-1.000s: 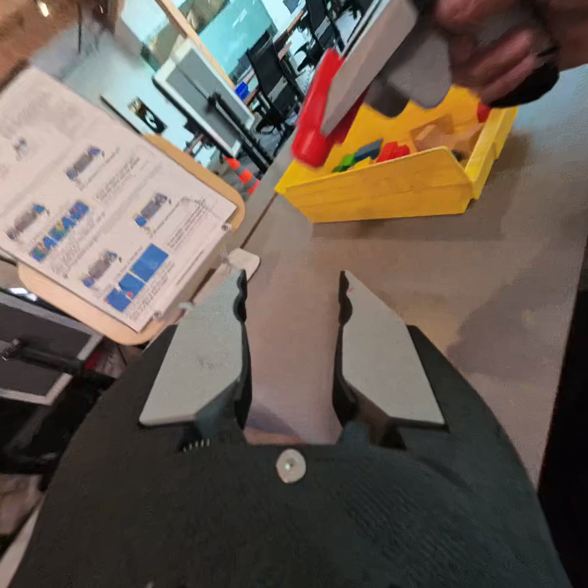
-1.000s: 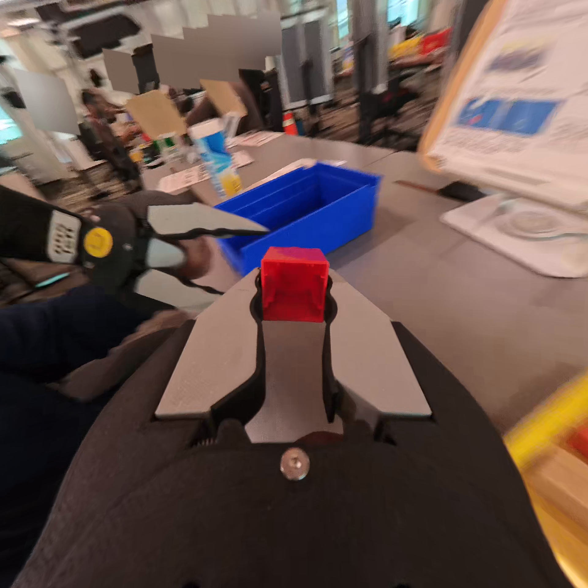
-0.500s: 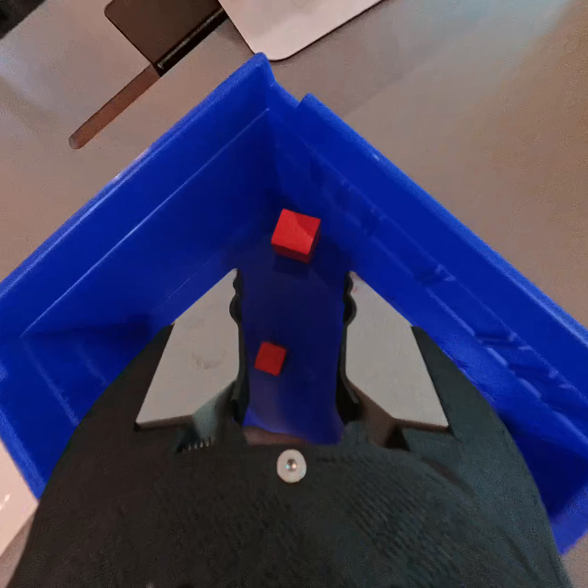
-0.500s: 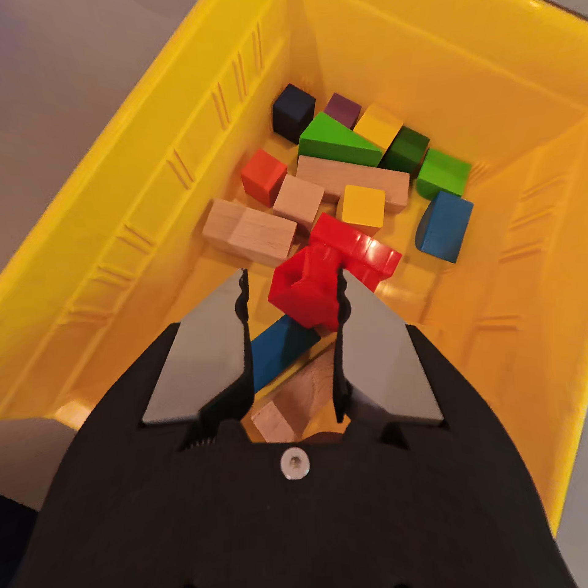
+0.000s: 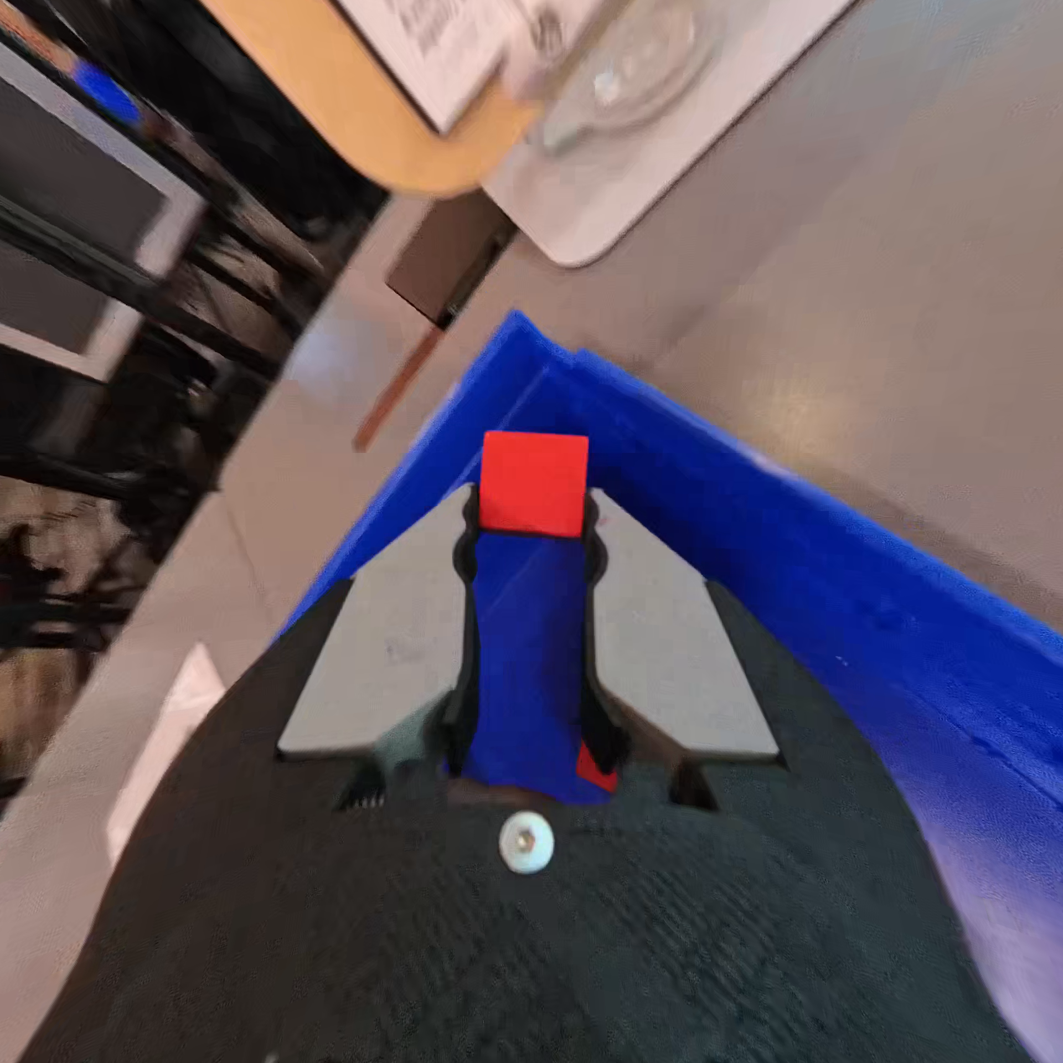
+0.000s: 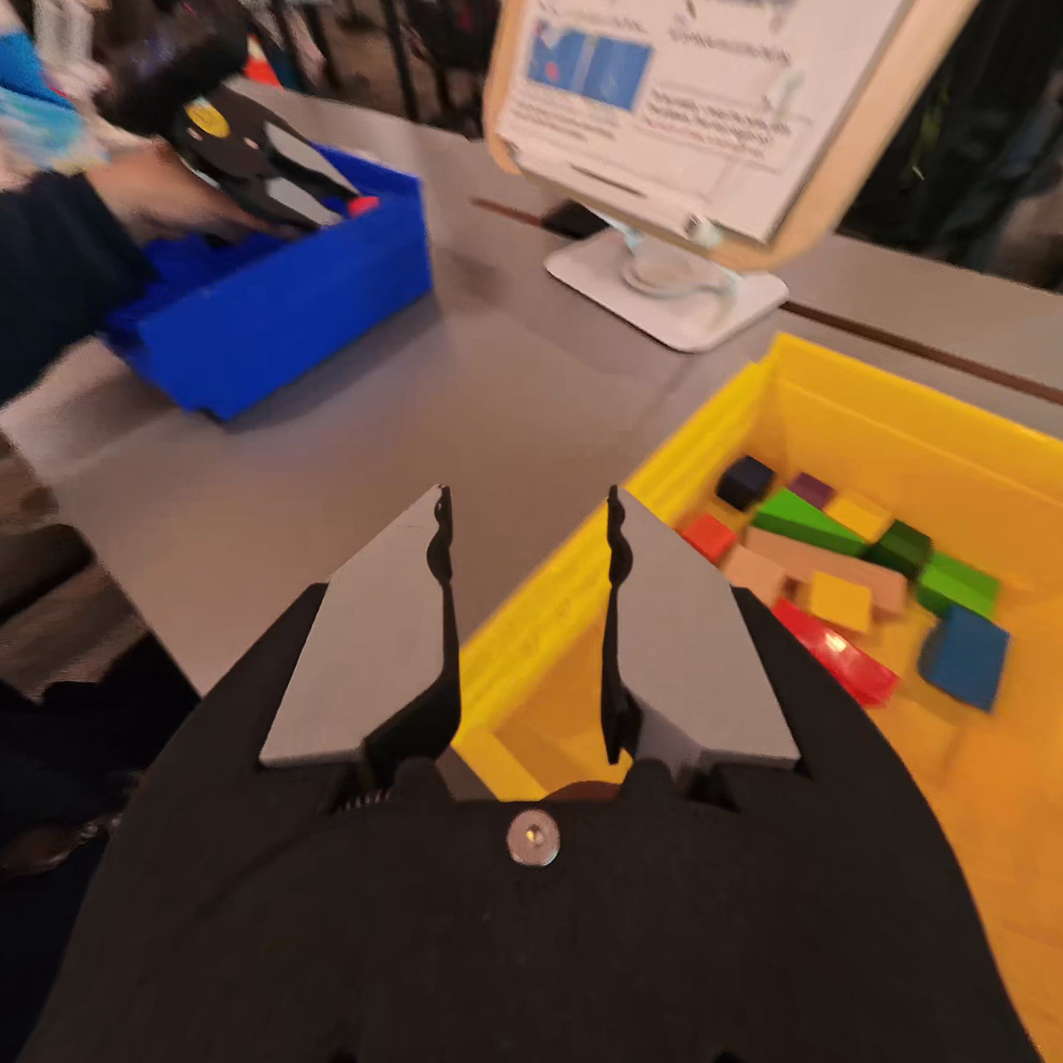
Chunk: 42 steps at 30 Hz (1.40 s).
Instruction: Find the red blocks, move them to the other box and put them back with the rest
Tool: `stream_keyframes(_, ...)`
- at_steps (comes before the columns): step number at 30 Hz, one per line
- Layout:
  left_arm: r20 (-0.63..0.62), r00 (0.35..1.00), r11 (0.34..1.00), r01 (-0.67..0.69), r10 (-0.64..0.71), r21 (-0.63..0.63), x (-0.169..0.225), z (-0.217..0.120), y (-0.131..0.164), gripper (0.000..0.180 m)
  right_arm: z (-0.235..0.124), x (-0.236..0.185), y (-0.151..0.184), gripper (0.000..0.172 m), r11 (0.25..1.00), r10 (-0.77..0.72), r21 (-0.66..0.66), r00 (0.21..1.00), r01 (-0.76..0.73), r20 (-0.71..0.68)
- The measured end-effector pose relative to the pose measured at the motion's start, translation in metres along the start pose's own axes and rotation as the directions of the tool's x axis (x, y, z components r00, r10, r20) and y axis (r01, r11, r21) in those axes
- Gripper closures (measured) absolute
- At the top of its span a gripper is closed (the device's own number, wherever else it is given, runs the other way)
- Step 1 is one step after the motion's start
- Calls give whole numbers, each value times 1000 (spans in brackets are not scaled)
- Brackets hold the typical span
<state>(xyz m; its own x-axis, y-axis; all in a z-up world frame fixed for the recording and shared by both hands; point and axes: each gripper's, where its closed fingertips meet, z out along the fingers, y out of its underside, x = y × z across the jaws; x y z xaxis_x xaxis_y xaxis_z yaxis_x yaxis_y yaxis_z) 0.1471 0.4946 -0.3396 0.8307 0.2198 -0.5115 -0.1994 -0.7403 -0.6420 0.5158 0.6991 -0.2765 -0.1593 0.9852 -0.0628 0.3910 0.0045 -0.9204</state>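
Observation:
My left gripper is shut on a red cube; both pads press its sides. It holds the cube over the corner of the blue box. Another red block lies on the box floor below. The right wrist view shows the same gripper with the red cube over the blue box. My right gripper is open and empty above the near left rim of the yellow box. A long red block lies in the yellow box among several coloured and plain wooden blocks.
A wood-framed instruction sheet on a white stand rises behind the boxes; it also shows in the left wrist view. Grey table lies between the boxes. A person's sleeve is at the left. The table edge runs left of the blue box.
My left gripper went into the blue box, shut on a red cube and lifted it. My right gripper let its red block go in the yellow box and drew back, open.

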Motion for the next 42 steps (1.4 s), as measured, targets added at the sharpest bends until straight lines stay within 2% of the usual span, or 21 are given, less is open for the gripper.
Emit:
stream_keyframes(3, 121, 988, 969, -121, 97, 216, 9, -62, -62, 147, 5, -46, -25, 119, 995, -11, 100, 985, -7, 175)
stream_keyframes(5, 128, 976, 905, -212, 177, 368, 46, -101, -106, 148, 11, -71, -38, 118, 991, -5, 128, 959, -33, 285)
stream_keyframes(8, 143, 934, 795, -355, 328, 493, 119, -140, -150, 148, 22, -103, -57, 110, 985, 27, 143, 911, -93, 412)
stream_keyframes(11, 173, 886, 700, -449, 431, 555, 182, -159, -173, 148, 35, -127, -69, 105, 981, 42, 149, 878, -128, 477)
stream_keyframes(15, 137, 875, 629, -434, 463, 645, 233, -180, -189, 148, 58, -140, -59, 106, 988, 69, 86, 869, -127, 491)
stream_keyframes(16, 144, 870, 614, -442, 472, 654, 240, -183, -191, 148, 60, -144, -56, 109, 989, 74, 72, 854, -129, 514)
stream_keyframes(17, 159, 866, 619, -456, 474, 640, 242, -182, -191, 148, 58, -150, -53, 124, 989, 80, 62, 827, -137, 556)
stream_keyframes(18, 153, 871, 629, -448, 466, 636, 243, -180, -190, 148, 56, -152, -52, 139, 987, 89, 56, 813, -148, 576)
stream_keyframes(20, 87, 898, 694, -392, 432, 604, 244, -172, -185, 148, 57, -145, -47, 139, 991, 70, 58, 839, -120, 539)
stream_keyframes(22, 98, 926, 787, -361, 363, 501, 226, -157, -175, 149, 57, -122, -47, 140, 993, 43, 77, 899, -85, 436)
stream_keyframes(24, 139, 943, 874, -331, 301, 356, 198, -140, -157, 141, 53, -72, -45, 139, 997, 4, 78, 977, -21, 214)
stream_keyframes(26, 139, 957, 912, -284, 253, 297, 180, -130, -142, 142, 38, -1, -35, 140, 999, -51, 7, 994, 52, -92)
stream_keyframes(28, 145, 967, 938, -241, 210, 249, 164, -122, -126, 141, 16, 70, -12, 140, 987, -110, -147, 923, 59, -369)
stream_keyframes(30, 140, 976, 954, -195, 166, 227, 152, -116, -113, 141, 1, 120, 14, 140, 964, -159, -266, 849, 23, -504)
stream_keyframes(32, 129, 984, 966, -151, 125, 212, 143, -112, -100, 140, 9, 140, 54, 139, 922, -131, -380, 869, -71, -478)
stream_keyframes(34, 118, 990, 974, -106, 83, 202, 130, -113, -89, 140, 22, 146, 83, 122, 881, -83, -452, 897, -137, -434)
stream_keyframes(35, 115, 991, 978, -83, 62, 191, 119, -115, -81, 140, 26, 146, 86, 114, 885, -76, -445, 902, -136, -426)
stream_keyframes(37, 122, 992, 987, -36, 17, 155, 88, -120, -63, 140, 26, 141, 78, 129, 907, -63, -405, 909, -120, -412)
stream_keyframes(39, 73, 997, 998, 20, -24, 58, 59, -116, -32, 136, 22, 137, 62, 126, 930, -59, -353, 908, -101, -414)
stream_keyframes(42, -47, 998, 991, 44, -50, -125, 35, -94, 25, 133, 17, 116, 37, 122, 960, -48, -273, 927, -60, -372)
